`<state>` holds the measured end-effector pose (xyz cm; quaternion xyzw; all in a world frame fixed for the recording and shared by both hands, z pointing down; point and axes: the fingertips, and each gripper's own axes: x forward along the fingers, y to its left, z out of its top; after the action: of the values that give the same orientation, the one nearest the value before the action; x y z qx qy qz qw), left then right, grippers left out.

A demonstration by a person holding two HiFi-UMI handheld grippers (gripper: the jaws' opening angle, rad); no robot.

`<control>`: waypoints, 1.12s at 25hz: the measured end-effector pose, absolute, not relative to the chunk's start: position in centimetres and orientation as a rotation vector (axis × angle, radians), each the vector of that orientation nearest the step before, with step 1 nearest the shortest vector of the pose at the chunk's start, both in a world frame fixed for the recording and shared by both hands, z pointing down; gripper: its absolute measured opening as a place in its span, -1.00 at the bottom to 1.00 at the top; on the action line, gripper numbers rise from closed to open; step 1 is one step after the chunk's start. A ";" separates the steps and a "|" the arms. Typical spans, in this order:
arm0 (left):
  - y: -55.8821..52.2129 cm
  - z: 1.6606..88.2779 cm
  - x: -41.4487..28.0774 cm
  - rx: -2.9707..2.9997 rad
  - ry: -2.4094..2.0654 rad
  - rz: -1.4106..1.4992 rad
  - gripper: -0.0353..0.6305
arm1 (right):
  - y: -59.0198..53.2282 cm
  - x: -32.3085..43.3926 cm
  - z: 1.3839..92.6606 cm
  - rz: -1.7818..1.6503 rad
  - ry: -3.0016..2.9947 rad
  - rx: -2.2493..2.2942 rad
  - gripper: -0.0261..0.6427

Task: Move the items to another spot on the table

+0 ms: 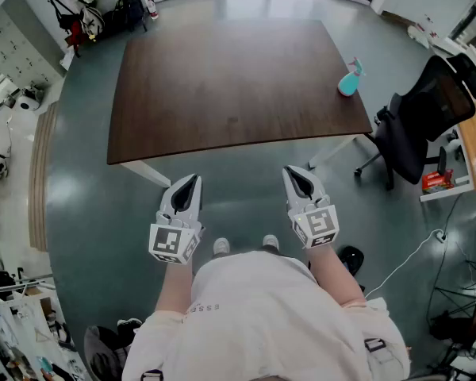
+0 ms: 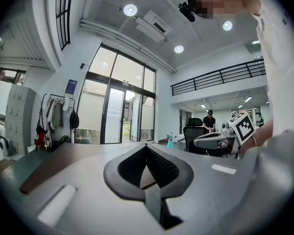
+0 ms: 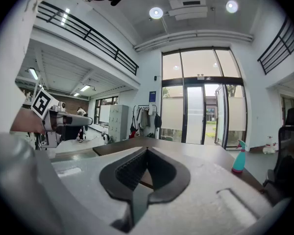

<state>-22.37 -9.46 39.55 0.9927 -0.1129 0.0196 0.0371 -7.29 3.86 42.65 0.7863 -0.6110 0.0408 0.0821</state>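
Observation:
A teal spray bottle (image 1: 350, 78) stands near the right edge of the dark brown table (image 1: 230, 86); it also shows at the right of the right gripper view as the same spray bottle (image 3: 239, 157). Both grippers hang in front of the table's near edge, over the floor. My left gripper (image 1: 190, 181) is shut with nothing in it, tips meeting in its own view (image 2: 146, 146). My right gripper (image 1: 294, 172) is likewise shut and empty, tips together (image 3: 147, 149). Neither touches the bottle, which is far ahead to the right.
A black office chair (image 1: 416, 121) stands right of the table beside a desk (image 1: 472, 145). Lockers (image 1: 16, 42) and hanging bags (image 1: 91, 18) line the far left. Glass doors (image 3: 203, 114) lie beyond the table. Cables (image 1: 416, 256) run over the floor at the right.

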 end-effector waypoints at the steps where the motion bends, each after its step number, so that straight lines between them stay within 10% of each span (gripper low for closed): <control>1: -9.5 39.6 -22.4 3.046 -0.348 0.059 -0.87 | 3.8 -7.3 42.7 0.123 -1.825 2.347 -0.95; 28: -4.0 41.2 -14.2 3.060 -0.161 0.123 -0.87 | 10.4 -0.7 43.4 0.144 -1.742 2.507 -0.95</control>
<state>-14.22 -4.00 41.22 0.9971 -0.0525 0.0400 0.0374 -0.69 10.37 43.42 0.8196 -0.5694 0.0472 0.0426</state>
